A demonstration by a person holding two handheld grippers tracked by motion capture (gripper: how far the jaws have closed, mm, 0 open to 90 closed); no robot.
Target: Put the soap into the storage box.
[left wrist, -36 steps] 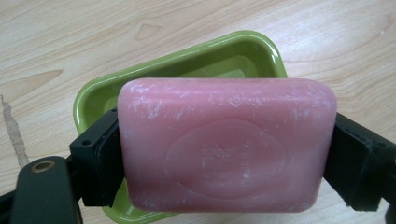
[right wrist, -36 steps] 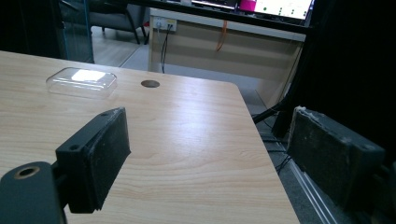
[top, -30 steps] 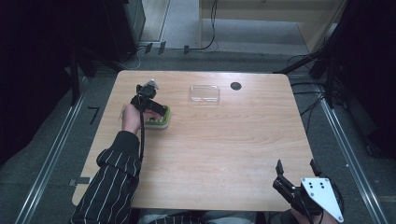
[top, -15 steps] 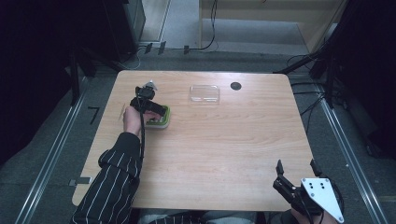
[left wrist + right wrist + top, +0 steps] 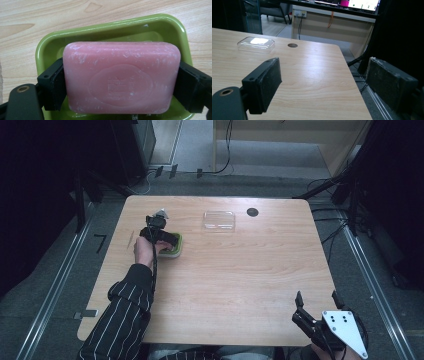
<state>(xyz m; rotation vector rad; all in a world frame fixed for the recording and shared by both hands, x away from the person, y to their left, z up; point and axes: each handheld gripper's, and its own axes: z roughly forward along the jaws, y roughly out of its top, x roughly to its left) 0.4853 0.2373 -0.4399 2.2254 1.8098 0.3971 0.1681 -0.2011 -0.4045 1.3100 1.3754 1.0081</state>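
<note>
A pink soap bar (image 5: 121, 77) lies in a green dish (image 5: 112, 26), and my left gripper (image 5: 121, 86) is shut on the bar's two ends. From above, that left gripper (image 5: 162, 239) points down over the green dish (image 5: 176, 251) at the table's left, held by a hand in a striped sleeve. A clear plastic lid (image 5: 219, 219) rests alone near the far edge; it is the clear lid (image 5: 256, 44) lying far off in the right gripper view. My right gripper (image 5: 317, 312) hangs open at the table's near right corner, nothing between its pads (image 5: 268, 82).
A round dark hole (image 5: 252, 212) marks the wooden table (image 5: 240, 280) beside the lid. Cables and metal floor rails run around the table. A wooden cabinet (image 5: 329, 22) stands beyond the far edge.
</note>
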